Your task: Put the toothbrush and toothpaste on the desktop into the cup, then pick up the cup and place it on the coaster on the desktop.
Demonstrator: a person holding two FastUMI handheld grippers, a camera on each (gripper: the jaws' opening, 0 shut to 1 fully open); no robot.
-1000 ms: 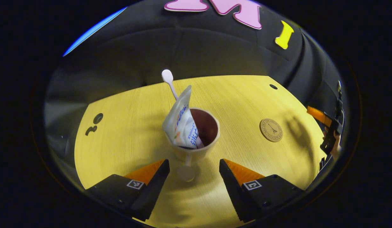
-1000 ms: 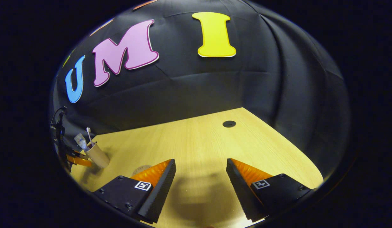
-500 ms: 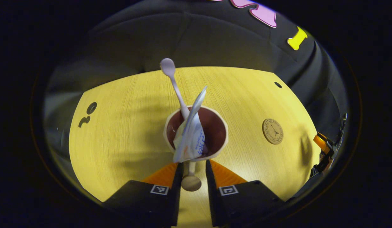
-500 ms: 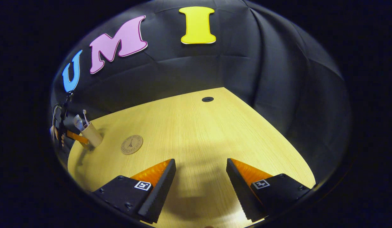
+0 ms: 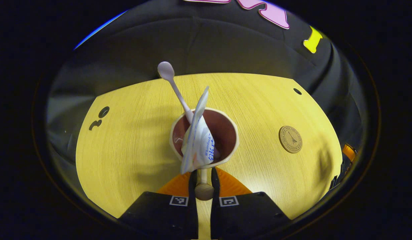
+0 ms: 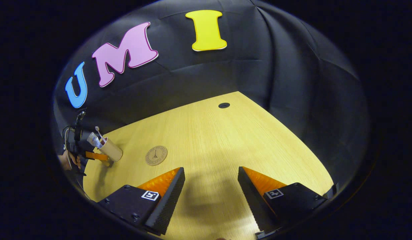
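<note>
A beige cup [image 5: 229,126] with a dark inside stands at the middle of the left gripper view, holding a white toothbrush [image 5: 174,86] and a white toothpaste tube [image 5: 197,143]. My left gripper [image 5: 203,181] is shut on the cup's handle [image 5: 204,191], one finger on each side. The round brown coaster [image 5: 290,139] lies on the desk to the right of the cup. In the right gripper view the cup [image 6: 112,153] leans at the far left, the coaster [image 6: 156,155] just beside it. My right gripper [image 6: 210,186] hangs open over bare desk.
The wooden desk [image 6: 206,140] has a cable hole [image 6: 223,105] at the back and further holes [image 5: 104,112] at its left end. Black cloth walls the booth behind. A hand [image 6: 67,161] holds the left gripper at the desk's left edge.
My left gripper went from wide open around the cup to shut on its handle. The right gripper pulled back and stayed open; the coaster came into its view.
</note>
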